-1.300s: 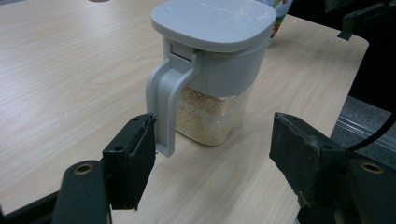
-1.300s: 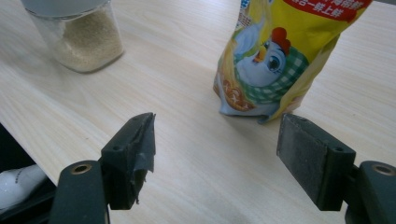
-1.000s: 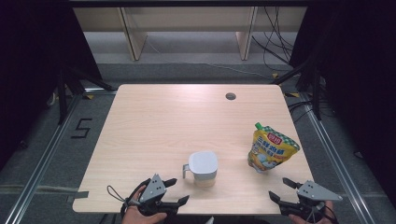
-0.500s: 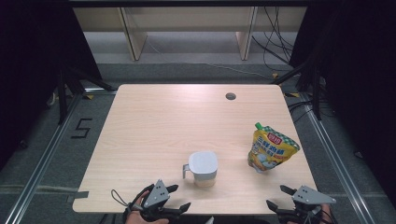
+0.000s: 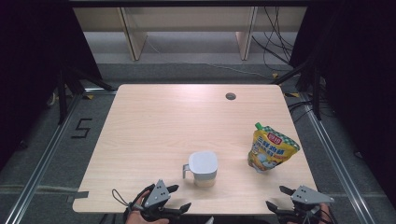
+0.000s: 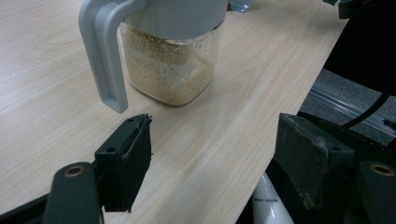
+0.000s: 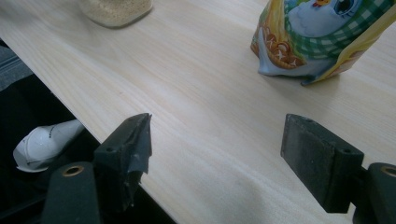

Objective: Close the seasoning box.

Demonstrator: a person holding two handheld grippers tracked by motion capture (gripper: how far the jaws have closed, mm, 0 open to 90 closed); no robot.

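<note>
**Both tongs wide open at the near edge, jug and pouch untouched**

The clear jug [image 5: 203, 169] stands upright on the worktop [image 5: 163, 126], near its front edge and a little right of the middle. It has a pale grey lid and a grey handle [image 6: 103, 56] on its left side, and it is partly filled with fine beige grains. To its right, well apart, a yellow pouch [image 5: 271, 150] with a green cap stands upright, leaning slightly. The left tongs [image 5: 180, 198] hover at the front edge just in front of the jug, jaws spread with nothing between them. The right tongs [image 5: 278, 198] sit at the front right corner, below the pouch, jaws likewise apart and empty. Far back, a small round hole [image 5: 230, 96] marks the worktop
</note>
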